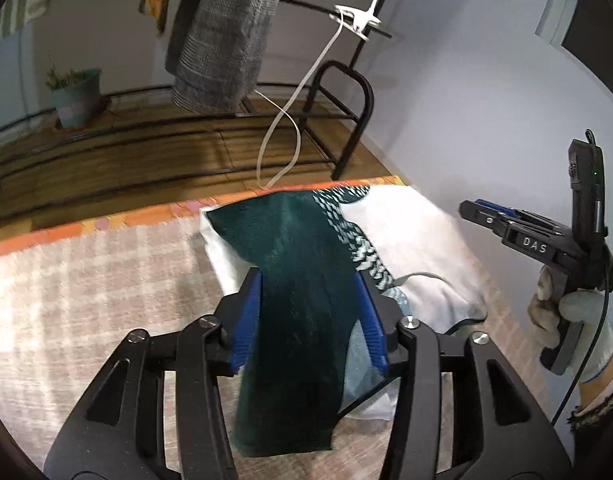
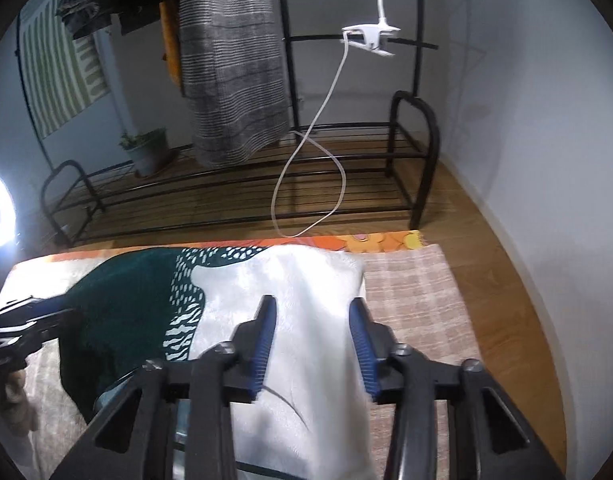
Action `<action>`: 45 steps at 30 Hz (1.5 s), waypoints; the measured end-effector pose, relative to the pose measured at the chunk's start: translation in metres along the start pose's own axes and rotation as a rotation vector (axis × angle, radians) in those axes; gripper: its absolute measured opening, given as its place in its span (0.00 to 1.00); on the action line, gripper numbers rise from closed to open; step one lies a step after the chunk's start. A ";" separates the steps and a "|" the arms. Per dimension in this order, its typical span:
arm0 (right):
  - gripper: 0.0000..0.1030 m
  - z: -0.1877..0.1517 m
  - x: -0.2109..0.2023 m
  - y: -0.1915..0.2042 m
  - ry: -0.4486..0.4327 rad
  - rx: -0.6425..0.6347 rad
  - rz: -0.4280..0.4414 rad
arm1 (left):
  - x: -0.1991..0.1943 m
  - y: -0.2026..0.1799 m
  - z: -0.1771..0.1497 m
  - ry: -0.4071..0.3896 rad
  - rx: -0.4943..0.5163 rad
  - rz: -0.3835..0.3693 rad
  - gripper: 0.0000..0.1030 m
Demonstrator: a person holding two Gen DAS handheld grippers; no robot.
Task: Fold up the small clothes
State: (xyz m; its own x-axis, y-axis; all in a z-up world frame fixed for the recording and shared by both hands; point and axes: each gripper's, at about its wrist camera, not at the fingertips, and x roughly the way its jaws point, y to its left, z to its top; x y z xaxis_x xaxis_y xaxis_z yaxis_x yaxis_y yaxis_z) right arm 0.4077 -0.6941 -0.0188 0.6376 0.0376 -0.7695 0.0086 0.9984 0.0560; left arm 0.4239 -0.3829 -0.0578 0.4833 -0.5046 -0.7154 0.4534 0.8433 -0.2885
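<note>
The small garment [image 1: 294,264] is showing a plush dark-green part, a band of white flecks and stripes, and a white part [image 2: 306,300]; it is lying folded over itself on a pale checked mat [image 1: 86,280] with an orange flowered border [image 2: 386,242]; the mat is sitting on a wooden floor [image 2: 486,248], with a black metal rack [image 2: 410,168] beyond it, a grey woven cloth [image 2: 234,80] hanging down, a white clip with a looping cord [image 2: 370,38] on the rail, and a potted plant [image 1: 74,96] by the pale wall; my left gripper [image 1: 310,312] is hanging over the green end, its blue pads standing apart with the fabric passing between them, unpinched; my right gripper [image 2: 314,344] is hovering over the white end, pads likewise parted and the cloth lying loose between; my gloved right hand [image 1: 570,320] is showing at the edge of the left view.
</note>
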 end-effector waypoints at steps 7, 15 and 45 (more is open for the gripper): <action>0.40 0.000 -0.027 0.014 -0.021 -0.001 0.003 | -0.032 0.008 -0.001 -0.024 -0.011 0.015 0.50; 0.40 -0.003 -0.087 0.033 -0.067 0.019 -0.003 | -0.088 0.003 -0.012 -0.058 0.008 0.013 0.50; 0.59 -0.128 -0.270 0.184 -0.164 0.039 -0.029 | -0.314 0.003 -0.147 -0.202 0.148 -0.015 0.67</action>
State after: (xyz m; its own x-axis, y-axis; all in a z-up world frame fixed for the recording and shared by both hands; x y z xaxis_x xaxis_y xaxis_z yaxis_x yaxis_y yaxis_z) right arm 0.1382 -0.5155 0.1181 0.7538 -0.0019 -0.6571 0.0569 0.9964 0.0624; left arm 0.1639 -0.1945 0.0727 0.6089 -0.5558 -0.5660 0.5591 0.8069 -0.1909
